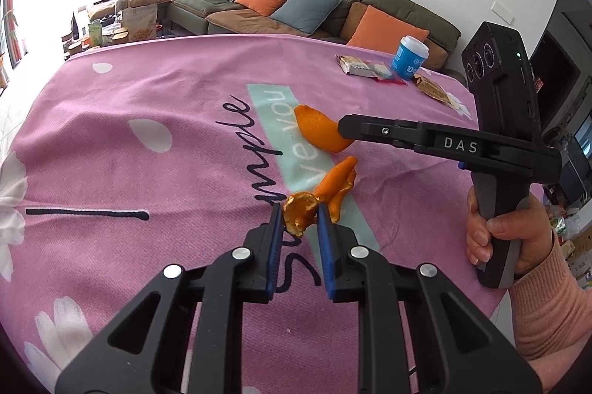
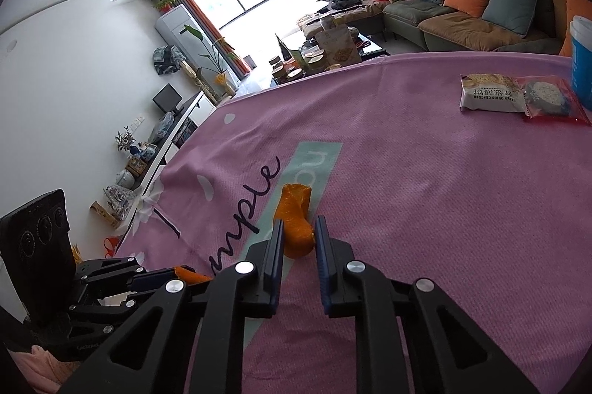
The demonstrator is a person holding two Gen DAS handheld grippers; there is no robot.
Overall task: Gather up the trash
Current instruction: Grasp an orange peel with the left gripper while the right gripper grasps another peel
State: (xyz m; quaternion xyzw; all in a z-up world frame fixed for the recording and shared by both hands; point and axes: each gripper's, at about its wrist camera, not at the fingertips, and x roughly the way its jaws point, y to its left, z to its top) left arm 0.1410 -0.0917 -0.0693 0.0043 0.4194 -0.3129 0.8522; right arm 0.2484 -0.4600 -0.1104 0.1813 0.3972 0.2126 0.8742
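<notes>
In the left wrist view, the left gripper [image 1: 299, 214] had its blue pads closed on a curled orange peel [image 1: 298, 216]; the peel's lower part was hidden between the pads, and a longer strip [image 1: 338, 185] trailed just beyond the tips. Ahead and to the right, the right gripper [image 1: 342, 127] covered one end of a second orange peel [image 1: 318, 131], so its grip could not be told there. The pink cloth [image 1: 148, 90] spread beneath, with wrappers [image 1: 364, 66] and a blue cup [image 1: 409, 55] far ahead.

In the right wrist view, the right gripper [image 2: 299, 231] stood narrowly apart around the second orange peel [image 2: 296, 224], whose near end sat between the tips; contact was unclear. The left gripper [image 2: 148, 277] showed partly at lower left, and the blue cup [image 2: 581, 61] was cut by the frame edge.
</notes>
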